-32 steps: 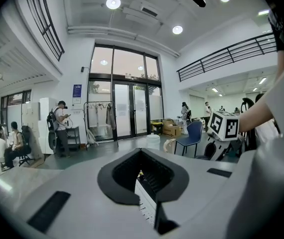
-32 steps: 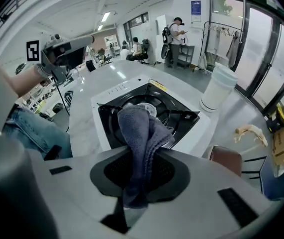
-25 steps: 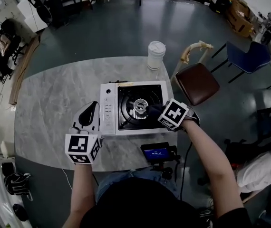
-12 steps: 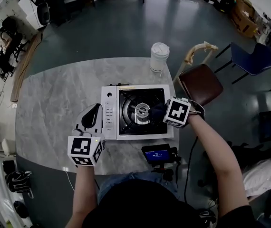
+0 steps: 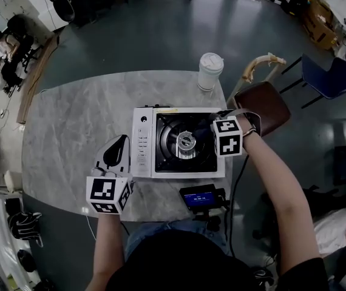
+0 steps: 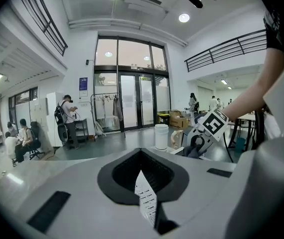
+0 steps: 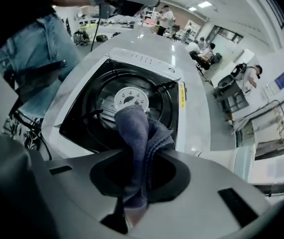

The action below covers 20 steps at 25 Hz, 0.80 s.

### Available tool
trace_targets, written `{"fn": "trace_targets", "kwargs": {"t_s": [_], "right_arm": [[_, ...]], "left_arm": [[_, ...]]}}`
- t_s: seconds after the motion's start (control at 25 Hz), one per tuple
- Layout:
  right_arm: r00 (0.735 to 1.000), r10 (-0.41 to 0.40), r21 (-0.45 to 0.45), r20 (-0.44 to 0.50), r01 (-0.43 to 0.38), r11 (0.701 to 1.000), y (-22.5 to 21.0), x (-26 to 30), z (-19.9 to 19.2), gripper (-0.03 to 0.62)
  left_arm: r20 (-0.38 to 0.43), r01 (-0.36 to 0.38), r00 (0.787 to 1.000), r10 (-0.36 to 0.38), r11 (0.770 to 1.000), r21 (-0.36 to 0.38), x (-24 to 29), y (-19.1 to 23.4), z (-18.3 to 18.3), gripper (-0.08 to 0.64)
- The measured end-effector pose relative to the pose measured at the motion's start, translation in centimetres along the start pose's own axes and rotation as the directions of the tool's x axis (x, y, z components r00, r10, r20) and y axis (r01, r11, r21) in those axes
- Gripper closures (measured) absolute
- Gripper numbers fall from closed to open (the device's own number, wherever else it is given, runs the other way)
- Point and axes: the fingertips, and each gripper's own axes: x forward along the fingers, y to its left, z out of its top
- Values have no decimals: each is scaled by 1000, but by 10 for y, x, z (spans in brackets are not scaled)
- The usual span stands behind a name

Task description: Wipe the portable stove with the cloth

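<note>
Blue-grey, bunched, pinched fast between the closed jaws of the right gripper (image 7: 131,205): the cloth (image 7: 138,131), free end draped toward the burner (image 7: 127,97) in the black well of the portable stove (image 5: 140,159). Could snag on the pan-support prongs and tug loose if dragged flat across. Could also shove the stove along the table (image 5: 70,132), with nothing bracing it. Right forearm reaching in over the stove's right edge, wrist turned inward. Left gripper (image 5: 118,145) down on the table just beside the control panel, jaws together on only a printed white strip, perhaps a label. Farther back, beware the paper cup (image 5: 210,70).
</note>
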Motion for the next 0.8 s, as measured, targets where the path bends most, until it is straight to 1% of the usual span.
{"fn": "trace_targets", "kwargs": {"t_s": [0.04,0.08,0.12,0.2,0.24,0.28,0.32,0.36,0.4,0.44,0.48,0.52,0.56,0.6,0.64,0.68,0.72,0.76,0.8], "right_arm": [[1000,0,-14,1,0,1000,1,0,0,515],[1000,8,-2,4,-8,1000,1,-1,1,515],[1000,21,31,10,-21,999,1,-3,1,515],[998,35,134,43,-41,990,-5,-14,4,515],[997,26,199,79,-42,979,-11,-22,7,515],[991,5,276,130,-41,960,-20,-33,12,515],[981,-30,367,194,-44,929,-33,-45,19,515],[962,-80,470,261,-54,881,-47,-57,26,515],[937,-140,581,321,-78,810,-63,-68,32,515],[908,-204,693,367,-120,711,-77,-77,35,515],[878,-268,790,396,-178,586,-90,-83,36,515],[851,-326,862,412,-247,443,-100,-87,35,515],[829,-375,901,415,-318,294,-107,-87,33,514],[817,-410,914,405,-377,151,-110,-83,30,515],[818,-430,910,382,-415,21,-110,-76,27,515],[830,-436,900,347,-425,-94,-108,-67,22,515],[851,-431,891,300,-412,-192,-103,-56,16,515],[875,-417,883,246,-380,-276,-97,-46,10,515],[896,-402,876,189,-339,-344,-90,-38,4,514]], "left_arm": [[-1,2,1000,-2,1000,-2,0,0,0,549],[0,5,1000,-5,1000,-3,0,0,0,549],[1,10,1000,-10,1000,-3,0,-1,1,549],[8,19,1000,-19,1000,-1,0,-2,4,549],[12,23,1000,-23,1000,0,0,-2,6,549],[16,25,1000,-25,1000,-1,1,-2,7,549],[19,26,999,-26,1000,-3,1,-1,8,549],[22,26,999,-26,1000,-5,1,0,9,549],[24,28,999,-27,1000,-7,1,0,10,549],[27,30,999,-30,1000,-7,2,0,10,549],[29,35,999,-35,999,-7,3,-1,11,549],[32,40,999,-40,999,-5,3,-3,11,549],[34,45,998,-45,999,-3,4,-4,12,549],[36,49,998,-49,999,-2,4,-5,13,549],[38,52,998,-52,999,0,4,-5,14,549],[40,54,998,-54,999,1,4,-5,15,549],[41,54,998,-54,999,2,3,-4,16,549],[42,52,998,-52,999,2,3,-3,16,549],[43,49,998,-49,999,0,2,-1,17,549]]}}
